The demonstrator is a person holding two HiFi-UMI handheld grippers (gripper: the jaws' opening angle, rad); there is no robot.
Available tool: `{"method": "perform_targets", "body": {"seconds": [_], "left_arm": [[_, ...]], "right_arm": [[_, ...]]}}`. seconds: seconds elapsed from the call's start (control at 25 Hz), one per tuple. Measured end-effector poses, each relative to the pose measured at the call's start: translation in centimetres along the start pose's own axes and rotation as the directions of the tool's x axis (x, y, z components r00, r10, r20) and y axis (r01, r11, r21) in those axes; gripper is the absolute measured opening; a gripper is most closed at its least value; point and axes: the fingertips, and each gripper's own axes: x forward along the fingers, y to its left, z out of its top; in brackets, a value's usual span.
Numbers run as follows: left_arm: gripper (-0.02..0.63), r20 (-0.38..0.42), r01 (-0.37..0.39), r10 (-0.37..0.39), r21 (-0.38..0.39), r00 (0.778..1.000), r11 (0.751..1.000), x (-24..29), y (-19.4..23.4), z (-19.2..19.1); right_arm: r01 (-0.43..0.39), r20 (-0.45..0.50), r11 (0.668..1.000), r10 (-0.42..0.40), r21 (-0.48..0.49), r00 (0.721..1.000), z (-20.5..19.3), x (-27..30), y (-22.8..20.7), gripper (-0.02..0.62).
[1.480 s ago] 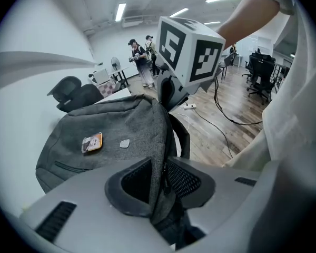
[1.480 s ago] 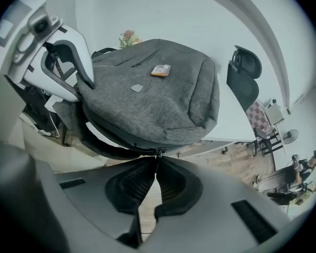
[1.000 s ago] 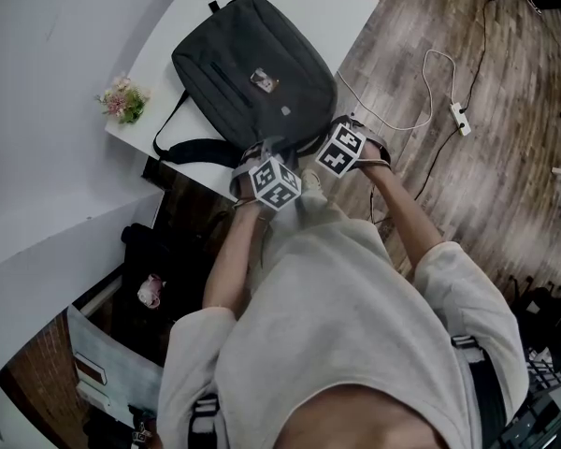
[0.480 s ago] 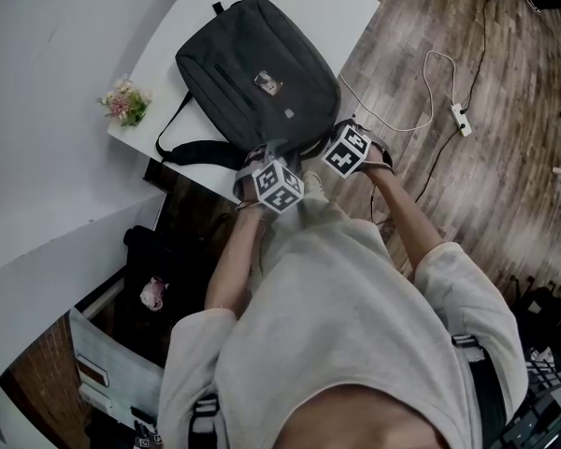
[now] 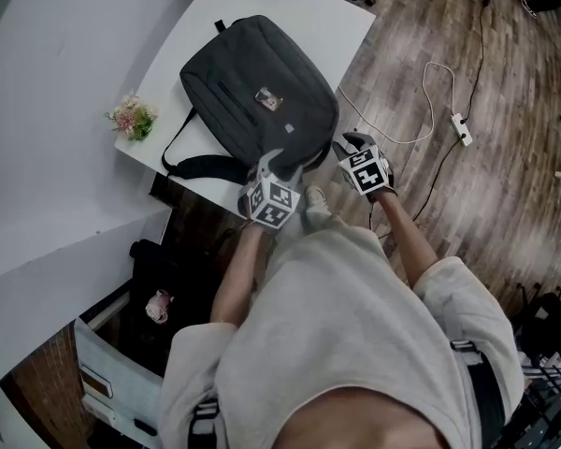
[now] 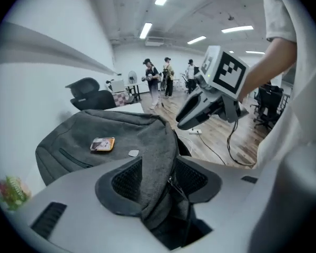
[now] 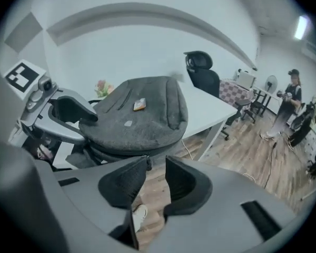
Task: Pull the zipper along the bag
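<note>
A dark grey bag (image 5: 252,92) lies flat on the white table (image 5: 327,17). My left gripper (image 5: 269,162) is at the bag's near edge. In the left gripper view a fold of the bag (image 6: 110,130) with its zipper (image 6: 172,182) lies between the jaws of that gripper (image 6: 162,165). They have just been opening, and the pads do not press on the fabric. My right gripper (image 5: 344,143) hangs off the bag's right corner. Its jaws (image 7: 156,165) have just been opening and hold nothing; floor shows between them. It also shows in the left gripper view (image 6: 185,121).
A small bunch of flowers (image 5: 131,118) sits at the table's left edge. A white cable and power strip (image 5: 460,118) lie on the wooden floor to the right. An office chair (image 7: 203,70) stands behind the table, and people (image 7: 289,104) stand farther off.
The right gripper has opened and drawn away to the right, off the bag's edge. The left gripper has stayed at the bag's near edge.
</note>
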Motion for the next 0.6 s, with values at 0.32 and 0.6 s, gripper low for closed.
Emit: {"method": "perform_targets", "body": {"seconds": [0.32, 0.6], "left_arm": [[0.123, 0.241, -0.197, 0.272, -0.294, 0.931, 0.935, -6.4, 7.5, 4.8], [0.066, 0.322, -0.316, 0.436, -0.364, 0.84, 0.876, -12.7, 13.6, 7.8]], "right_arm": [[0.069, 0.27, 0.99, -0.1, 0.122, 0.958, 7.3, -5.2, -2.1, 0.089], [0.134, 0.468, 0.986, -0.163, 0.096, 0.869, 14.9, -10.4, -2.9, 0.036]]}}
